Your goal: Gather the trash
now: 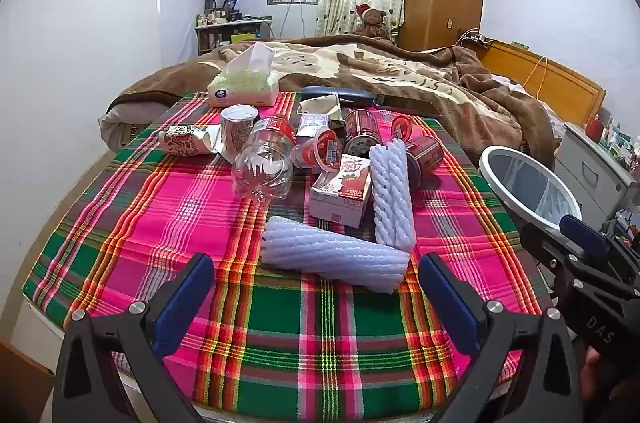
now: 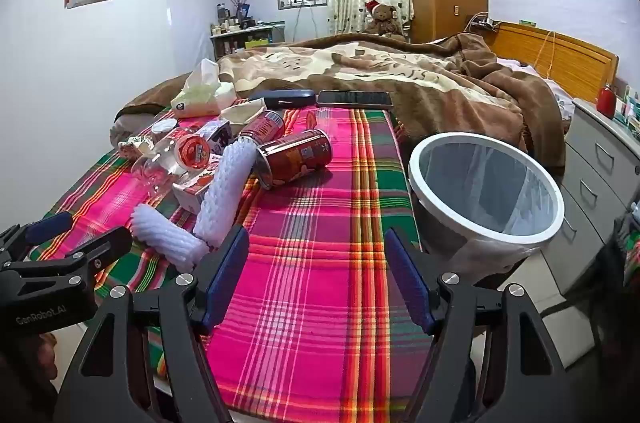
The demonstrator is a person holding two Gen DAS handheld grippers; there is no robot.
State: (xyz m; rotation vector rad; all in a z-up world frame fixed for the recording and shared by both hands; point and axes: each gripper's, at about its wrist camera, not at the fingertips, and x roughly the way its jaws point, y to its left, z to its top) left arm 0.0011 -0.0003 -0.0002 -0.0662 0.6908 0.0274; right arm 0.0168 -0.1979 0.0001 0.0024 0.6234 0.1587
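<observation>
- Trash lies in a heap on the plaid cloth (image 1: 160, 223): a clear bottle (image 1: 262, 163), a juice carton (image 1: 340, 193), red cans (image 2: 294, 157), cups, and two white foam sleeves.
- Nearest foam sleeve (image 1: 332, 259) rests on the cloth just ahead of the left gripper (image 1: 316, 287), whose jaws stand wide apart and empty.
- Right gripper (image 2: 316, 271) hovers over bare cloth, jaws also spread, holding nothing.
- White-rimmed bin (image 2: 486, 183) stands at the cloth's right edge, lined with a bag; no trash shows inside it.
- Collecting seems barely begun; this looks like the reach for a first piece.
- Next move likely calls for the left jaws to straddle the sleeve across its width and close gently, since foam crushes.
</observation>
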